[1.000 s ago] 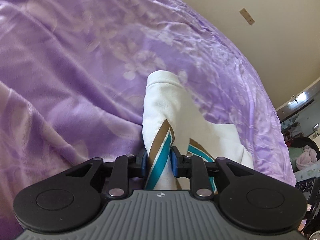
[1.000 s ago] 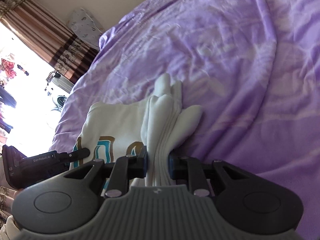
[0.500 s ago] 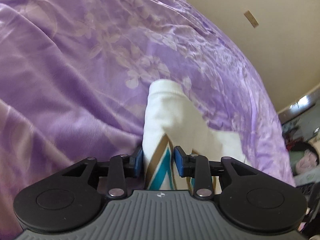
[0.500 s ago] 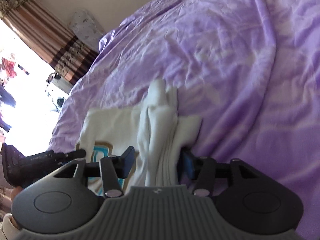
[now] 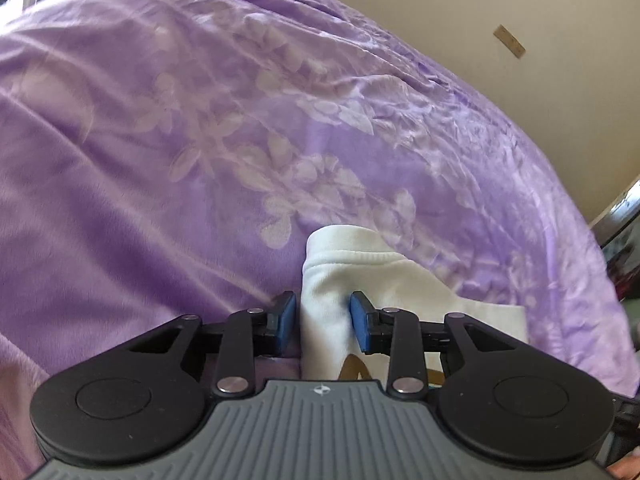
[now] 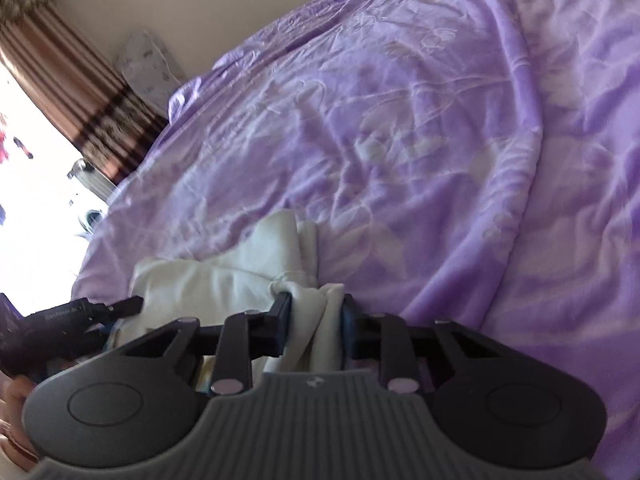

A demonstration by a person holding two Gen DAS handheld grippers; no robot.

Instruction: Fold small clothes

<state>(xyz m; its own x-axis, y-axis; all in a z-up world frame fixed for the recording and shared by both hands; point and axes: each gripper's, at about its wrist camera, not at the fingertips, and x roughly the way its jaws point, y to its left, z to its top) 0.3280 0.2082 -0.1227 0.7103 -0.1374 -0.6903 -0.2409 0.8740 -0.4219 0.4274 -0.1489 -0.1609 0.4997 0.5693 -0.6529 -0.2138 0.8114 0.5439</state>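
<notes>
In the left wrist view a purple bedspread [image 5: 208, 152] with a pale flower pattern fills the field from nine o'clock through the centre; a beige wall [image 5: 500, 0] rises behind it from twelve to two o'clock, bearing a small tan plate [image 5: 509, 41]. The left gripper [image 5: 323, 322] sits at six o'clock, its jaws part spread, with a fold of the white garment [image 5: 360, 276] between them; the left blue pad stands just clear of the cloth.

In the right wrist view a striped brown curtain [image 6: 68, 92] and a bright window [image 6: 36, 208] hold nine to ten o'clock, a patterned pillow [image 6: 150, 60] lies at eleven, and the bedspread runs to three o'clock. The right gripper [image 6: 316, 322], at six o'clock, is closing its jaws on a bunched ridge of the garment, both pads against the cloth.
</notes>
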